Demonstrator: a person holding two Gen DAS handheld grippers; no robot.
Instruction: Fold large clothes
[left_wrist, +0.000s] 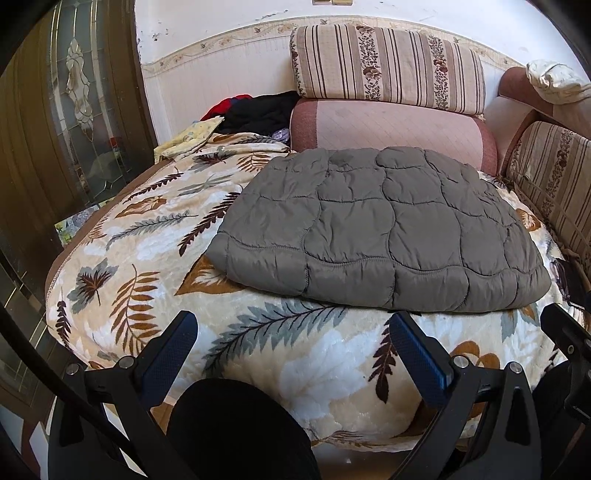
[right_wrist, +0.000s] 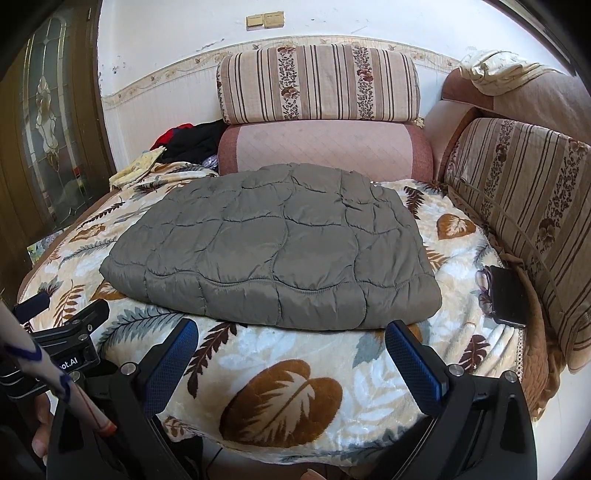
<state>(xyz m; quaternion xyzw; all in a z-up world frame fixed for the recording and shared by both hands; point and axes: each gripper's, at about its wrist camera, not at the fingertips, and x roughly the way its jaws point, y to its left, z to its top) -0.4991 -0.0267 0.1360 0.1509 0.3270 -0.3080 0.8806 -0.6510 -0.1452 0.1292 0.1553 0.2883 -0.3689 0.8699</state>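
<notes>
Lying folded on the leaf-print blanket (right_wrist: 280, 398), the grey quilted jacket (right_wrist: 273, 254) sits clear — phone (right_wrist: 508, 295) beside it, both grippers' fingers (left_wrist: 417, 362) released.

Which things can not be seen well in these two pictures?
- Underside of the grey quilted garment: hidden by its own folds, both views.
- Dark clothes pile: partly behind the pink cushion, left view.
- Dark flat object: too unclear to identify, right view.
- Left tool, right tool: bases cut off by the bottom edge.
</notes>
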